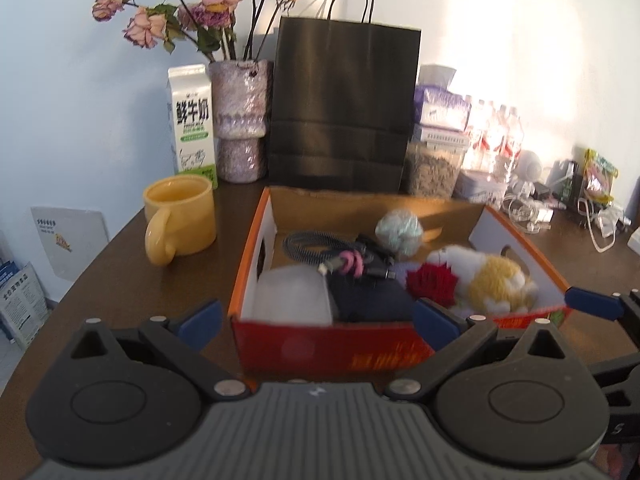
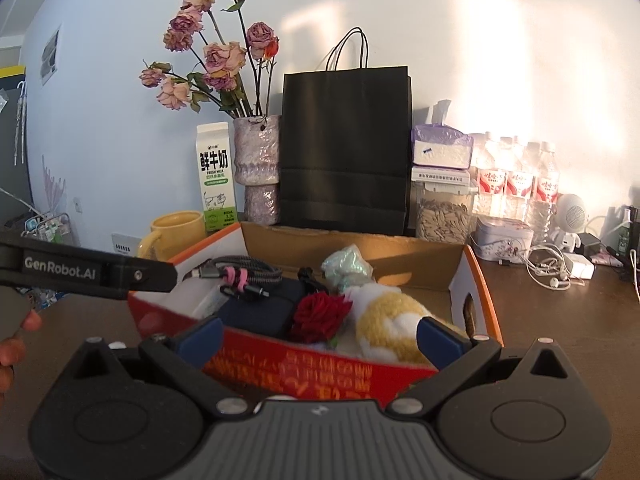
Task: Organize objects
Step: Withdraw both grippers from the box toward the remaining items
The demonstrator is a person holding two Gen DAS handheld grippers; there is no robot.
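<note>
An open red-and-orange cardboard box [image 1: 332, 344] [image 2: 296, 364] sits on the dark wooden table. Inside lie a coiled cable [image 1: 316, 246] [image 2: 240, 274], a dark navy pouch [image 1: 372, 300] [image 2: 260, 308], a red fabric rose [image 1: 432, 282] [image 2: 320, 316], a white-and-yellow plush toy [image 1: 488, 276] [image 2: 392, 320], a pale green crinkly ball [image 1: 400, 230] [image 2: 348, 268] and a white item [image 1: 294, 296]. My left gripper [image 1: 318, 320] is open just in front of the box. My right gripper [image 2: 320, 338] is open at the box's front wall. Both hold nothing.
A yellow mug [image 1: 182, 218] [image 2: 176, 232] stands left of the box. Behind are a milk carton [image 1: 192, 124], a vase of dried roses [image 1: 240, 120], a black paper bag [image 1: 344, 108] [image 2: 346, 148], a seed jar [image 2: 442, 216], water bottles [image 2: 516, 184] and tangled cables [image 2: 552, 268].
</note>
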